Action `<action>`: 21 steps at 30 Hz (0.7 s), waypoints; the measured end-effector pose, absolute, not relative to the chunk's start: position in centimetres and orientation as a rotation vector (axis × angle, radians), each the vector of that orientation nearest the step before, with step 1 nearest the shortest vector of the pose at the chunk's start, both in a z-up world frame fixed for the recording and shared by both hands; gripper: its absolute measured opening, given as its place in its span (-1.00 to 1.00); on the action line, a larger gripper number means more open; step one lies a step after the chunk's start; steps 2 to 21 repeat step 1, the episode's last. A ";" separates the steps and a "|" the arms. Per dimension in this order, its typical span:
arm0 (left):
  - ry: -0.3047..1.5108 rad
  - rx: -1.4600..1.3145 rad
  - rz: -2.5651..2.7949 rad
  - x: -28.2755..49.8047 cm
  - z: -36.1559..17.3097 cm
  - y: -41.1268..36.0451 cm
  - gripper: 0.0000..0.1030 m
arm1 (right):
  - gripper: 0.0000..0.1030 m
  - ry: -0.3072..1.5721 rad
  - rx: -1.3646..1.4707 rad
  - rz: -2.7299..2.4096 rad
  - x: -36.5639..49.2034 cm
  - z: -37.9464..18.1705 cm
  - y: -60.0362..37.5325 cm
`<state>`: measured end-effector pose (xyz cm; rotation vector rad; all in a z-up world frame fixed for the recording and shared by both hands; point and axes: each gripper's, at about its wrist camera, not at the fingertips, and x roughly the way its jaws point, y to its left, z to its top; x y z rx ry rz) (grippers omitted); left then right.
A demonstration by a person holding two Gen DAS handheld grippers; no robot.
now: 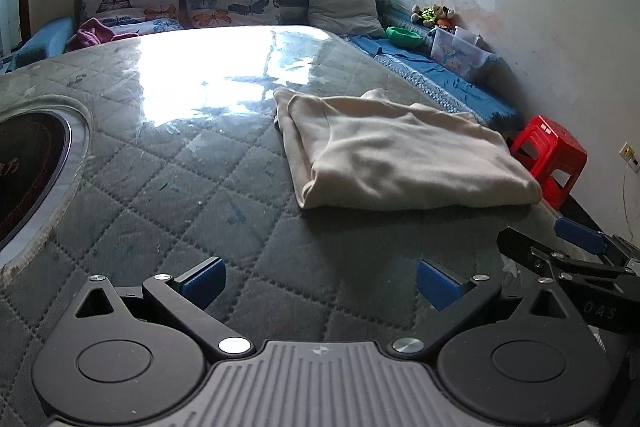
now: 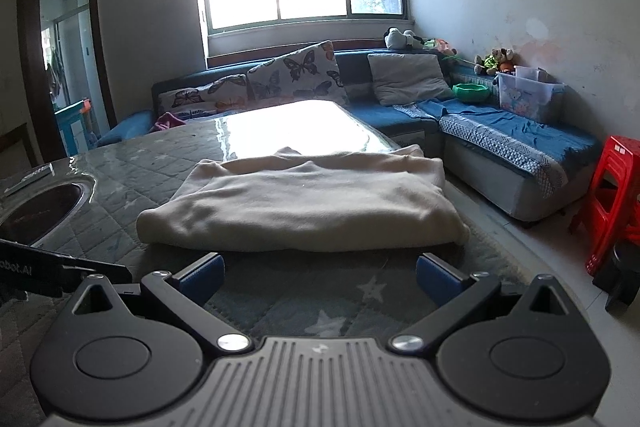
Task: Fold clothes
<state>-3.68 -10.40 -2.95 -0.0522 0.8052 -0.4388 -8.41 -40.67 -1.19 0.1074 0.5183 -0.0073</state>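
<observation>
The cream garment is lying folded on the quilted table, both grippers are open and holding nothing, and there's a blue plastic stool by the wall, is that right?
Not quite: the stool by the wall is red, not blue, as the right wrist view shows. The rest holds: the cream garment lies folded on the quilted table, and the left gripper and right gripper are both open, holding nothing.

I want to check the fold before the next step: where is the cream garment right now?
The cream garment lies folded on the quilted table, just ahead of the open right gripper; in the left wrist view it sits right of centre, near the red stool.
</observation>
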 end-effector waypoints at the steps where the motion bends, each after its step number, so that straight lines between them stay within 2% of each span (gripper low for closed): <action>1: 0.806 -0.052 -0.442 -3.7 -3.0 -10.4 1.00 | 1.00 0.518 0.110 -0.007 -8.5 -1.2 -40.6; 21: 0.806 -0.052 -0.442 -3.7 -3.0 -10.4 1.00 | 1.00 0.518 0.110 -0.007 -8.5 -1.2 -40.6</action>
